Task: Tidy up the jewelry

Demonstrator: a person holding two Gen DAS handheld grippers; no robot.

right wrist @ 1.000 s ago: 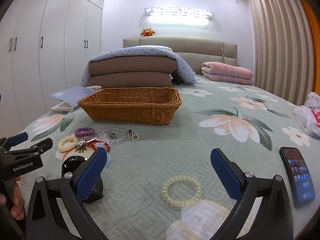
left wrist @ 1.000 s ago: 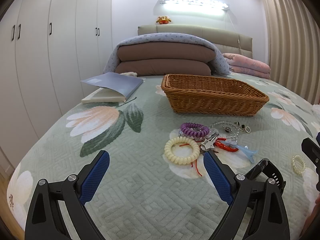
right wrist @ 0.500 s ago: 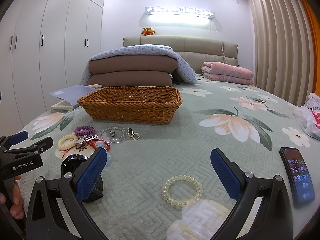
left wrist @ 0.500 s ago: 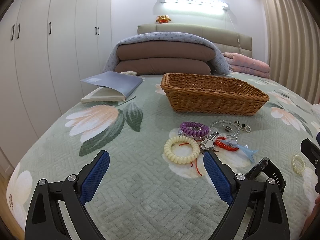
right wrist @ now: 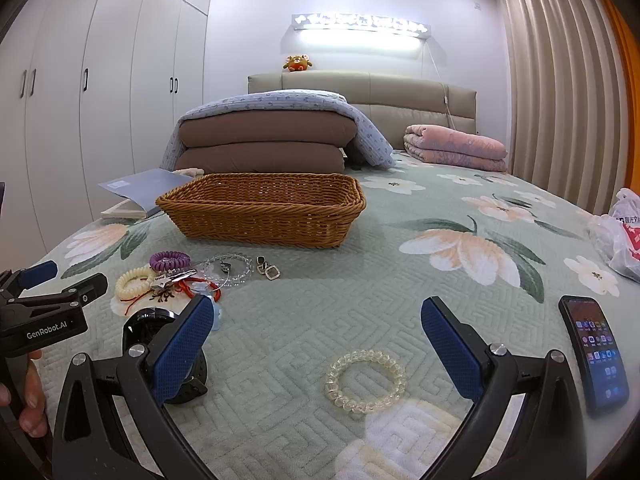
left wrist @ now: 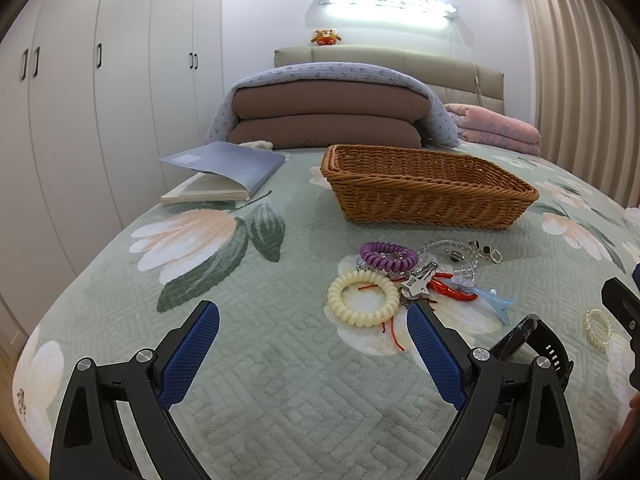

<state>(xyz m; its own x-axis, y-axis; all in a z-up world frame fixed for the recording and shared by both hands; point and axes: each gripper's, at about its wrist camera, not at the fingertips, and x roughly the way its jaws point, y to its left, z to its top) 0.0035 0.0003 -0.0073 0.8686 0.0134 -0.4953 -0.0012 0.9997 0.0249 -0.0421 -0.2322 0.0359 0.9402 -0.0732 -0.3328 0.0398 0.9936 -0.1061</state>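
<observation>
Bed (right wrist: 360,300) carries basket (right wrist: 262,210) mid-surface, apparently empty, jewelry pile (left wrist: 404,280) heaped just before it; left gripper (left wrist: 312,356) and right gripper (right wrist: 316,344) both released, the right straddling clear bracelet (right wrist: 365,376), presumably for pickup.

A brown wicker basket (left wrist: 432,196) is sitting upright on the bed, showing nothing inside. Near its front, a heap is lying: a purple coil tie (left wrist: 388,256), a cream coil tie (left wrist: 362,298) beside it, a clear bead bracelet (left wrist: 450,258), red cord (left wrist: 452,290), a blue clip (left wrist: 490,300) and dark earrings (left wrist: 486,250). A clear coil tie (right wrist: 364,376) is lying flat, well apart, and a black watch (left wrist: 536,344) is resting near the heap.
</observation>
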